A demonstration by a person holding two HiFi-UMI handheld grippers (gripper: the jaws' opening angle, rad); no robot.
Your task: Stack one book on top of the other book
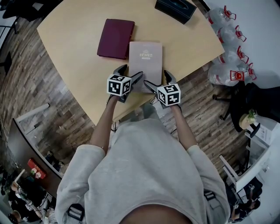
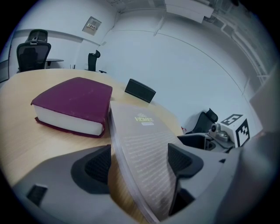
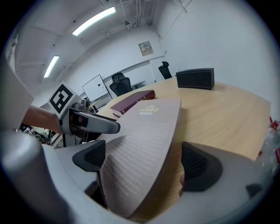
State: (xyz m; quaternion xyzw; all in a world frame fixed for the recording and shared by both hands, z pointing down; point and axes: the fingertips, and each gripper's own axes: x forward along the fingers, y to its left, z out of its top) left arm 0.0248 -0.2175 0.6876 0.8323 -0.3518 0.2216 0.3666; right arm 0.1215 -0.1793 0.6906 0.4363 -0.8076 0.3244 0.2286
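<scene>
Two books lie side by side on the round wooden table (image 1: 74, 30): a thick maroon book (image 1: 116, 38) (image 2: 74, 103) on the left and a thinner tan book (image 1: 145, 59) (image 2: 142, 144) (image 3: 144, 135) on the right, almost touching. Both grippers are at the tan book's near end. My left gripper (image 1: 130, 72) (image 2: 140, 162) stands open, its jaws astride the book's near left corner. My right gripper (image 1: 156, 79) (image 3: 144, 165) is open astride the near right corner, and bare table shows between its right pad (image 3: 197, 167) and the book's edge. I cannot tell whether the book's near end lies flat.
A black box (image 1: 175, 9) (image 2: 140, 90) (image 3: 195, 78) stands at the far side of the table. Large water bottles (image 1: 227, 43) sit on the floor to the right. The table's near edge runs just under the grippers. Office chairs (image 2: 31, 54) stand beyond.
</scene>
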